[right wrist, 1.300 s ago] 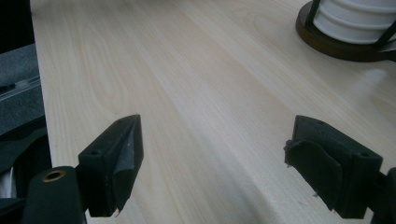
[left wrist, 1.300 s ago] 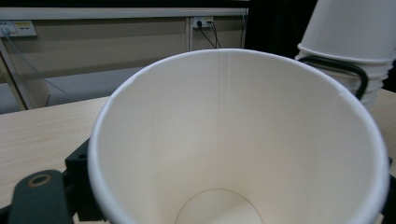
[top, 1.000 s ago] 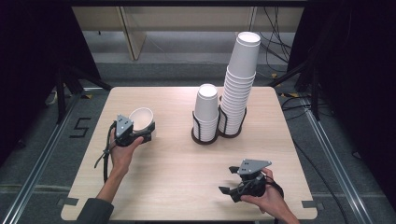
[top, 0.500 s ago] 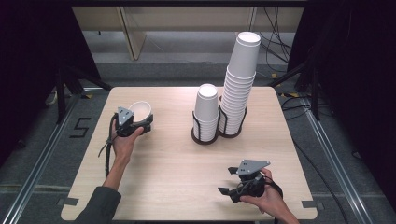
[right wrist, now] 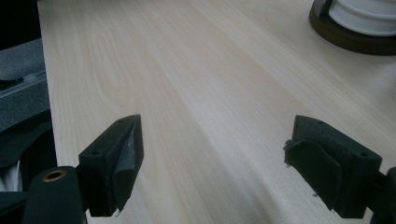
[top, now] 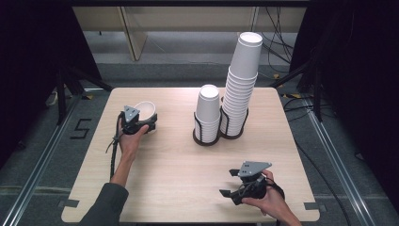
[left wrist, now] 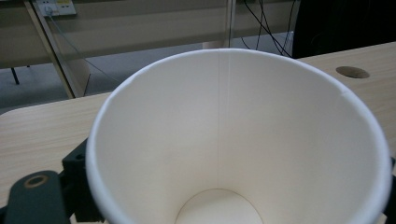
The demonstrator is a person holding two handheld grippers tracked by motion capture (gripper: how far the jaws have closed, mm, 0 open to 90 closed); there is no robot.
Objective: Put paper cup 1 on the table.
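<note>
Left gripper [top: 141, 123] holds a single white paper cup [top: 145, 111], jaws closed against its sides; in the left gripper view the cup [left wrist: 233, 140] is mouth toward the camera, empty, its inner seam and base visible. Cup sits well to the left of the cup holder [top: 207, 137], over the worktop [top: 179, 169]; whether it touches the surface I cannot tell. The holder, dark, two rings, carries a short stack of cups [top: 208, 110] and, just right of it, a tall stack [top: 242, 84]. Right gripper [top: 231, 183] is near and right-front of the holder, close to the worktop's front edge, jaws wide apart with nothing between them; bare wood shows between them in the right gripper view [right wrist: 212, 154].
</note>
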